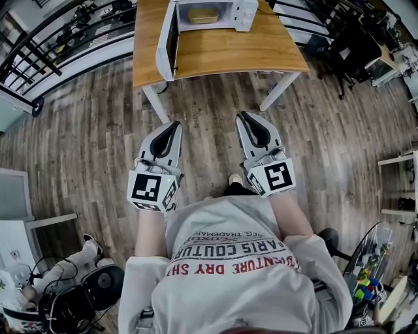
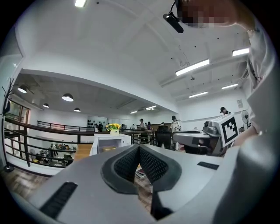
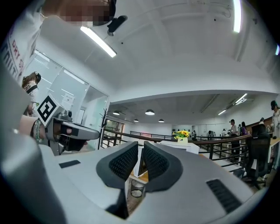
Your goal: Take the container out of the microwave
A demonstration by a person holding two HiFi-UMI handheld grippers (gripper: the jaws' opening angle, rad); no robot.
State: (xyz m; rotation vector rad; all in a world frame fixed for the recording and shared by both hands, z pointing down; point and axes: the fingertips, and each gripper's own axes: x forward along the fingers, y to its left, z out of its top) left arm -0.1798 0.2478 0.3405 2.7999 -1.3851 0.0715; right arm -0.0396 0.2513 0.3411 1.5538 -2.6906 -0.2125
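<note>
A white microwave (image 1: pixel 212 14) stands on the wooden table (image 1: pixel 222 52) at the far end, its door (image 1: pixel 166 43) swung open to the left. Inside it lies a yellowish container (image 1: pixel 204 15); the left gripper view also shows this container (image 2: pixel 109 149) in the open cavity. Both grippers hang level over the floor, close to the person's chest and well short of the table. My left gripper (image 1: pixel 172 126) has its jaws together with nothing in them. My right gripper (image 1: pixel 246 117) is likewise shut and empty. In the right gripper view the microwave (image 3: pixel 175 146) shows far ahead.
Yellow flowers (image 2: pixel 113 127) sit on top of the microwave. A small bin (image 3: pixel 137 191) stands under the table. A black railing (image 1: pixel 46 39) runs along the left, dark chairs (image 1: pixel 356 45) stand at the right, and a black machine with cables (image 1: pixel 78 297) sits near left.
</note>
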